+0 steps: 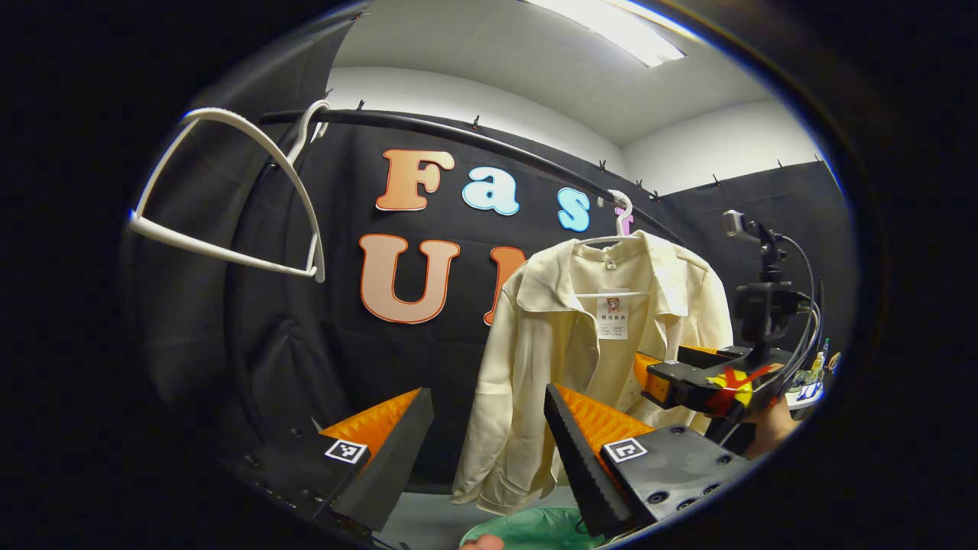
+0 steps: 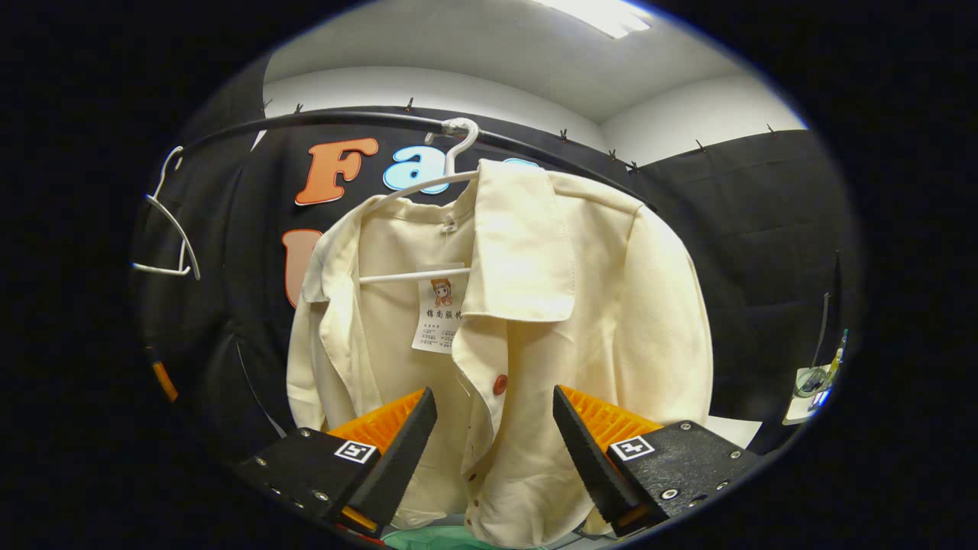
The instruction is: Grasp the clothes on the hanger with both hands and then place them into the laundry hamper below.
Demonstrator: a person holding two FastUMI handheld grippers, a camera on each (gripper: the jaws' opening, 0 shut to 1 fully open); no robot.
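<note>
Hanging on its hanger [image 2: 428, 183], the shirt [image 2: 581, 305] faces both grippers [image 1: 489, 451] [image 2: 495, 443], fingers apart

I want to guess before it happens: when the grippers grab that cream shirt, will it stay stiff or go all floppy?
Probably floppy: the cream shirt hangs in soft folds from its hanger, sleeves drooping. It looks thin, so likely light. Pulled, it may slide off and fall in a heap toward the green hamper below.
</note>
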